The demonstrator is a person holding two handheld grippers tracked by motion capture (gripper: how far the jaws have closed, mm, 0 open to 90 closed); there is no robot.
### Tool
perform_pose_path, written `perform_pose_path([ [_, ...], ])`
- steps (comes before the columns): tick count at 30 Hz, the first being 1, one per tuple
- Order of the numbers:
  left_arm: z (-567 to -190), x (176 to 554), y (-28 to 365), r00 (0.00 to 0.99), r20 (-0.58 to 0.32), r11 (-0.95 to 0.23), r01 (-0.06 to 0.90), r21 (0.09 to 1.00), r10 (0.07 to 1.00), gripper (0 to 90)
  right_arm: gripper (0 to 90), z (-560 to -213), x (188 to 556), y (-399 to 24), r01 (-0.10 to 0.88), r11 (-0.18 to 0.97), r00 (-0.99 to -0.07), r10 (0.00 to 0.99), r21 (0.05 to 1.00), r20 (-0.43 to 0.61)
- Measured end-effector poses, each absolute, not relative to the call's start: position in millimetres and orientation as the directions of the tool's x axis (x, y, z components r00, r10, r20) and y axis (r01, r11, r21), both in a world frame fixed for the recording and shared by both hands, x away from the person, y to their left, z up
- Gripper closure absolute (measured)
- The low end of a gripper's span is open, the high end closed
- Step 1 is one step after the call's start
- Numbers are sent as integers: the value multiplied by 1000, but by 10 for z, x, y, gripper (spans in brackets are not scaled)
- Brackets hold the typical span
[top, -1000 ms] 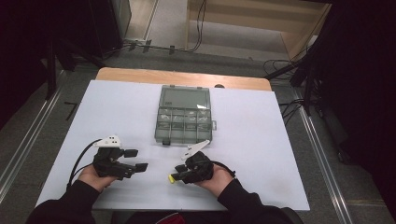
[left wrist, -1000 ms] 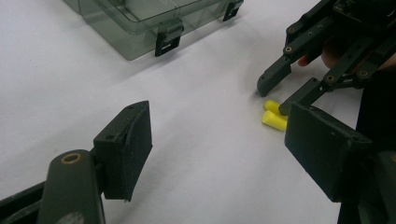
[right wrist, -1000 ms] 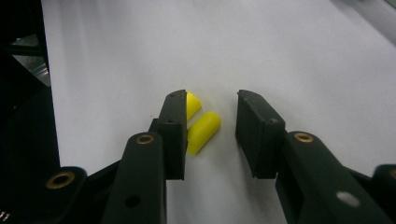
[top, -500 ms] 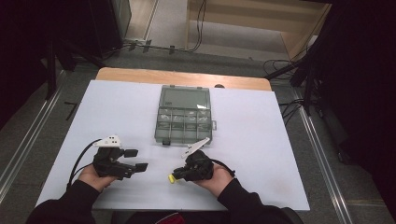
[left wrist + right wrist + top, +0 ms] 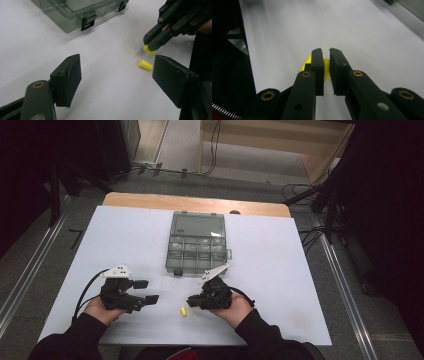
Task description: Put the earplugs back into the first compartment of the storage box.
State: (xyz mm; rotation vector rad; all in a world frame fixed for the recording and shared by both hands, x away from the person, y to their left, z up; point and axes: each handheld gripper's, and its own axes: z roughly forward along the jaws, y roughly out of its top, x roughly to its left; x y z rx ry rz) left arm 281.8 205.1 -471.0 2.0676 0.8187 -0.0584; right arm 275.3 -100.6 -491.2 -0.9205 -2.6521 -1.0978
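Two yellow earplugs are what I'm working with, small soft-looking foam cones with rounded tips. One plug sits at the tips of my right gripper, and in the right gripper view its yellow shows between and just beyond the two flat black pads; the jaws have just been closing and now stand narrow, with only a slim gap between them, and the plug appears pinched there, low against the sheet. The other plug lies loose on its side, right of centre in the left gripper view, just beside the first; in the high view it lies in the lower middle of the frame, between my two hands. My left gripper rests lower left in the high view, jaws wide apart and holding nothing, its blocky matte pads framing bare surface. A clear grey-green plastic box with divided compartments, a hinged lid and dark latches sits at the centre of the high view, well above both grippers. Everything rests on a smooth white sheet over a wooden table, whose edge shows along the top. Around it are grey floor, cables and dark surroundings.
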Motion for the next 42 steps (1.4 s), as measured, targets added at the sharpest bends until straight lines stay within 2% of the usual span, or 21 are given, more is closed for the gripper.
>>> perform_pose_path([
  [42,-4725,2824,2042,776,-343,-389,581,715,529,236,797,-4552,3248,-971,614,487,-773,533,621,345],
])
